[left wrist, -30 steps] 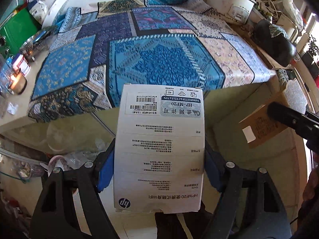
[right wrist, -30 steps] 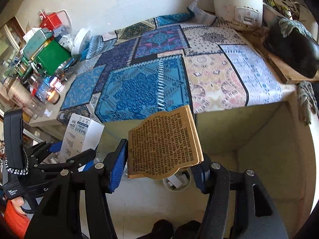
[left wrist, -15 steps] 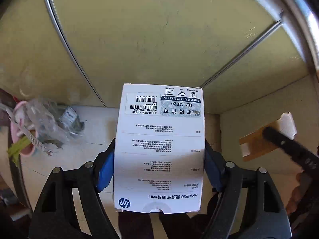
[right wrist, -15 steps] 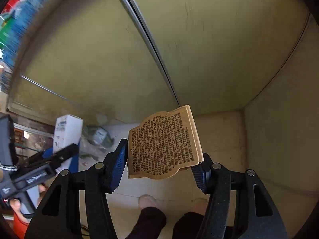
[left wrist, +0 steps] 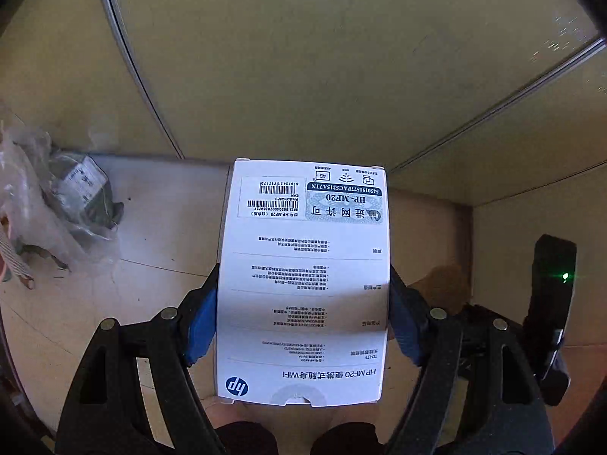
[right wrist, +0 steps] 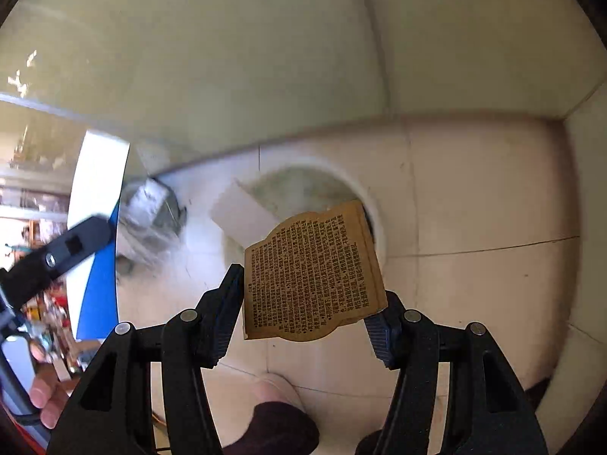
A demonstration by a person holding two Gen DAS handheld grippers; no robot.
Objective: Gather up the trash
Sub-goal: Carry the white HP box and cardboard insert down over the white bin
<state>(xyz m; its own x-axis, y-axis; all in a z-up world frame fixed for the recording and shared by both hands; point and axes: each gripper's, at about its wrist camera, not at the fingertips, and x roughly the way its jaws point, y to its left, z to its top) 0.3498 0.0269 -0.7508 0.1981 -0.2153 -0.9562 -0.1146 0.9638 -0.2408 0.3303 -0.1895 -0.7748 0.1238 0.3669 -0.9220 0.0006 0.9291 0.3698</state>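
Observation:
My left gripper [left wrist: 303,326] is shut on a white HP box [left wrist: 303,284] with barcodes and printed text, held above the tiled floor. My right gripper [right wrist: 305,314] is shut on a flat brown cardboard piece [right wrist: 313,276] covered in black print. It hangs over a round white trash bin [right wrist: 364,193] on the floor, which holds a white box [right wrist: 242,214]. The left gripper and its white box [right wrist: 98,197] show at the left of the right wrist view. The right gripper's body [left wrist: 550,303] shows at the right of the left wrist view.
A crumpled clear plastic bag with grey contents [left wrist: 68,204] lies on the floor at the left, also in the right wrist view [right wrist: 151,220]. Beige cabinet fronts [left wrist: 303,57] rise behind the floor. My shoe [right wrist: 279,388] stands below the right gripper.
Both grippers have tilted down from the patterned tabletop to the floor by the cabinet. The right gripper has moved over the trash bin. Both holds are unchanged.

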